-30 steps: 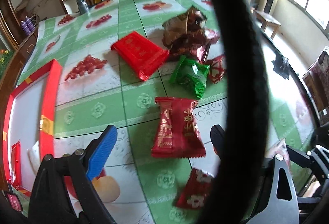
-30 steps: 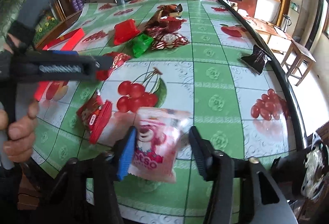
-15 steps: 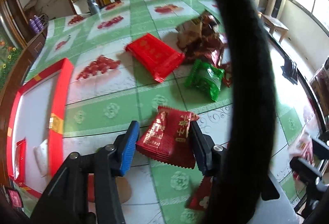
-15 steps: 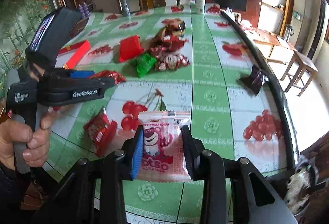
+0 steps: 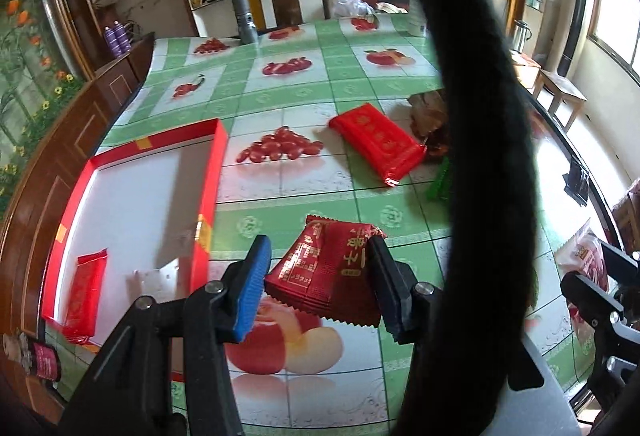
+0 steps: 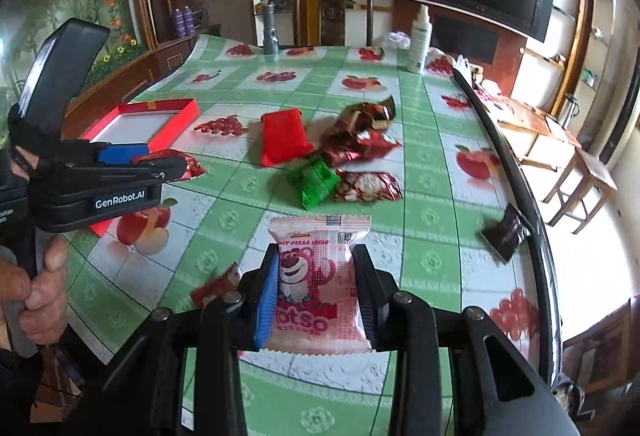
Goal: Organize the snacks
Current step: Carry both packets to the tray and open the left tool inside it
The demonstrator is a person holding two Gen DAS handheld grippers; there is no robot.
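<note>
Left gripper point(image 5: 318, 278) clamps the red foil packet point(image 5: 328, 272), right gripper point(image 6: 314, 298) the pink bear-print packet point(image 6: 318, 292); lift clear, then release inside the red shallow box point(image 5: 212, 172).

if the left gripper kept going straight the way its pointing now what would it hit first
Probably bare tablecloth just past the dark red packet clamped in the left gripper. The flat red packet lies further along, slightly right; depth is hard to judge.
</note>
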